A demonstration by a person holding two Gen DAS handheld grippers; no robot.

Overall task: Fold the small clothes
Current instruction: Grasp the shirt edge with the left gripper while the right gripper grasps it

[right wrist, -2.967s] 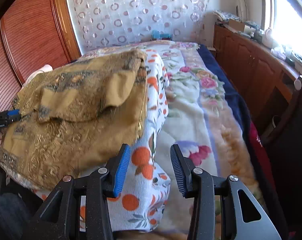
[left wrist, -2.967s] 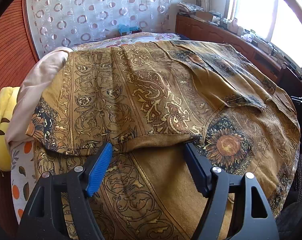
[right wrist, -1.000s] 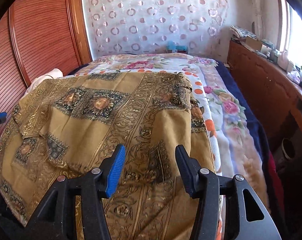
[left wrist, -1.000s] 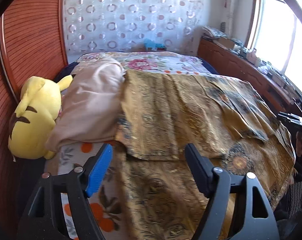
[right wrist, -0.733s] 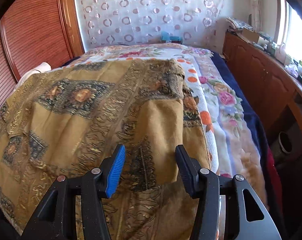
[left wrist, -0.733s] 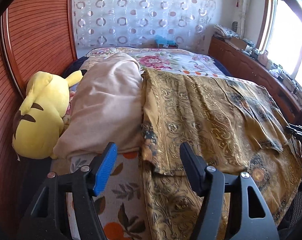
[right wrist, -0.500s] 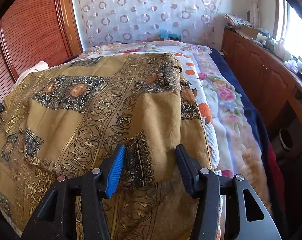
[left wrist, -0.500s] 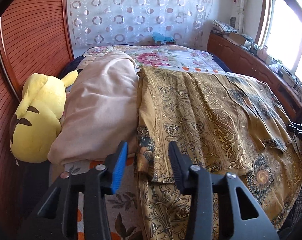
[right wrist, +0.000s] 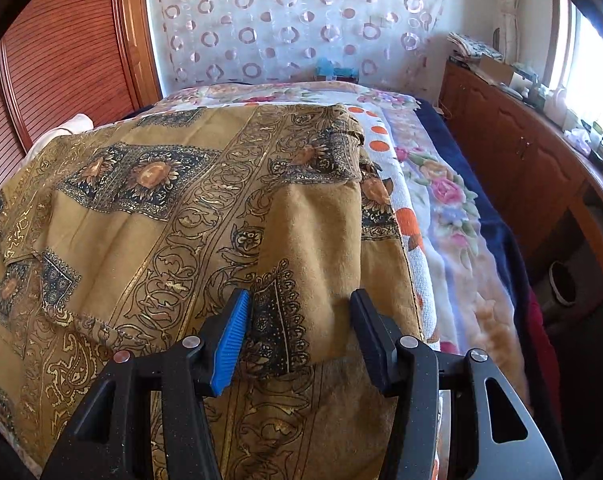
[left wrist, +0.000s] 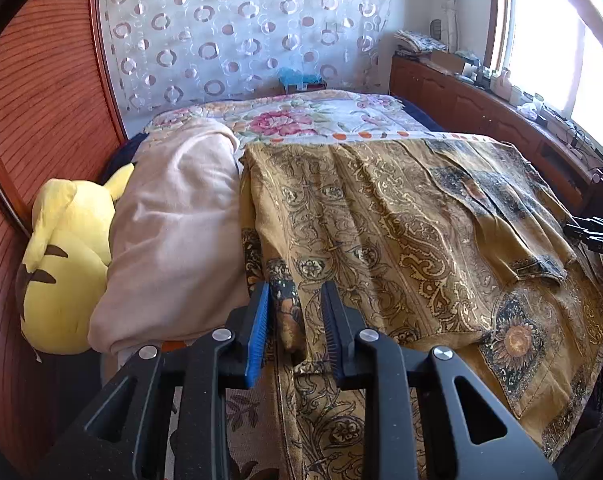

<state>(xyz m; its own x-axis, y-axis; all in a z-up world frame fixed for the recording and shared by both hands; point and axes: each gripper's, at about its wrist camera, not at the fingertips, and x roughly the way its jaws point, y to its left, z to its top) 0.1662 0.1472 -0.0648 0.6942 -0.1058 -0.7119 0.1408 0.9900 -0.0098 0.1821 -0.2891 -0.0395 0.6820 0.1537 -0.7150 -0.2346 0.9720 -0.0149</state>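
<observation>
While the bed (left wrist: 313,114) carries the ochre patterned garment (left wrist: 401,232) spread beside the pink pillow (left wrist: 173,232), folding seems barely begun. Right gripper (right wrist: 299,340) jaws stand spread over one sleeve; left gripper (left wrist: 295,326) jaws are closing around the other, not yet pinching.

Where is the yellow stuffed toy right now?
In the left wrist view the yellow stuffed toy lies at the far left of the bed, squeezed between the reddish wooden wall and the pale pink bundle of cloth.
</observation>
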